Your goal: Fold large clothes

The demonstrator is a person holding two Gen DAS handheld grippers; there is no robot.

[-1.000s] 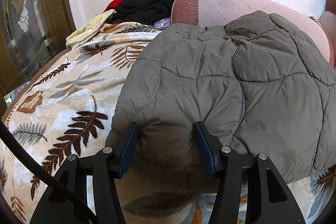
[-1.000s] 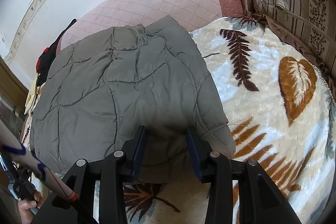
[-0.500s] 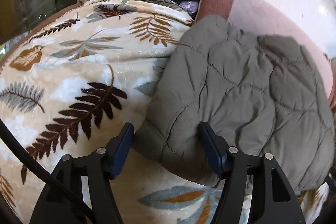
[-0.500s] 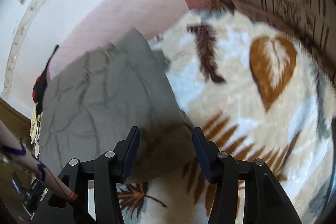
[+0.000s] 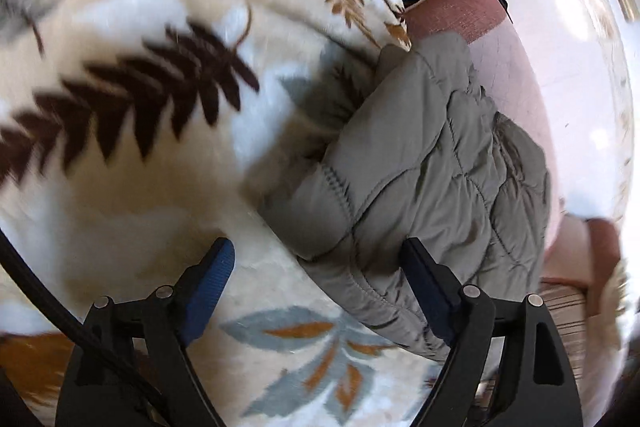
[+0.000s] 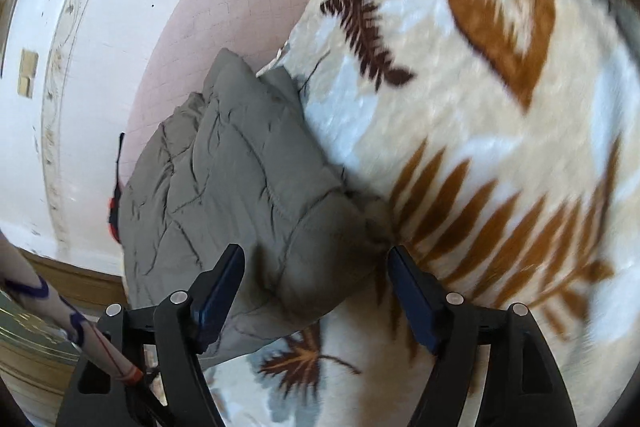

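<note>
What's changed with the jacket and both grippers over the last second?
Both grippers let go: the left gripper and right gripper have just been opening, rolled and slid outward, each now astride a near corner of the grey quilted jacket without pinching it. The jacket stays folded on the leaf-print blanket, against the pink cushion.

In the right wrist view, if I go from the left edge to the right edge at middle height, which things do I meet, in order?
White wall → pink quilted cushion → folded grey quilted jacket → cream blanket with brown leaf print.
</note>
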